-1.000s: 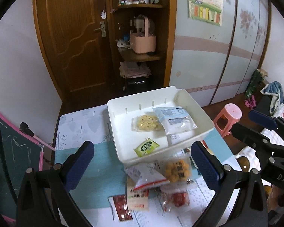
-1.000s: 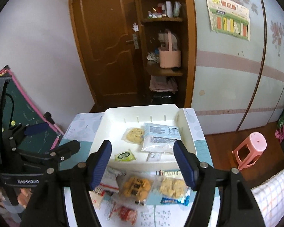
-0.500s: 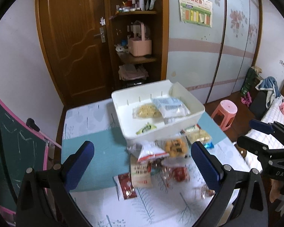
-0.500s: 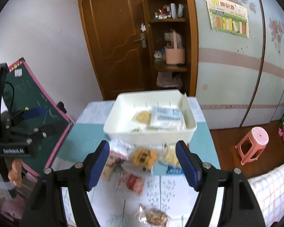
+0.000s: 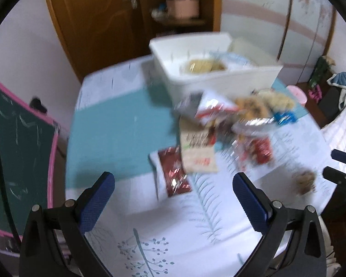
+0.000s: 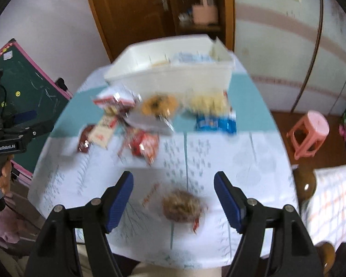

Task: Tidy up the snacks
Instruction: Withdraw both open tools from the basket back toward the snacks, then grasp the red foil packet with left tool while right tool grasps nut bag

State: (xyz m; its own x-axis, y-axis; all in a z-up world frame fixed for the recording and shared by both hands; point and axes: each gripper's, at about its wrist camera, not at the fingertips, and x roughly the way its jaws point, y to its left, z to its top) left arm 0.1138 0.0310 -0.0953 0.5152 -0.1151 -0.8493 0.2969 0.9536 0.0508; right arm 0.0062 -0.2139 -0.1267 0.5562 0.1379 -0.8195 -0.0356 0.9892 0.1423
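1. The left gripper (image 5: 173, 198) hangs over the near part of the tabletop (image 5: 117, 124) with its jaws spread wide and nothing between them. The right gripper (image 6: 174, 196) is also open and holds nothing, though a brown snack pack (image 6: 181, 205) lies on the cloth in the gap between its blue pads (image 6: 120, 198), touched by neither.
2. The tabletop carries a cloth of white leaf print with a teal band across it.
3. A white bin (image 5: 219, 78) stands at 12 o'clock on the far side of the tabletop. Inside it, a yellowish cookie pack (image 5: 205, 65) and a pale packet are blurred.
4. A heap of snack packs (image 5: 230, 120) lies just in front of the bin, at about 1 o'clock from the left gripper. It includes a blue-edged pack (image 6: 215, 122), round cookies and a red-and-clear pack (image 6: 143, 145).
5. A beige sachet (image 5: 198, 154) overlaps a dark red sachet (image 5: 174, 173), which lies nearest the left gripper at 12 o'clock.
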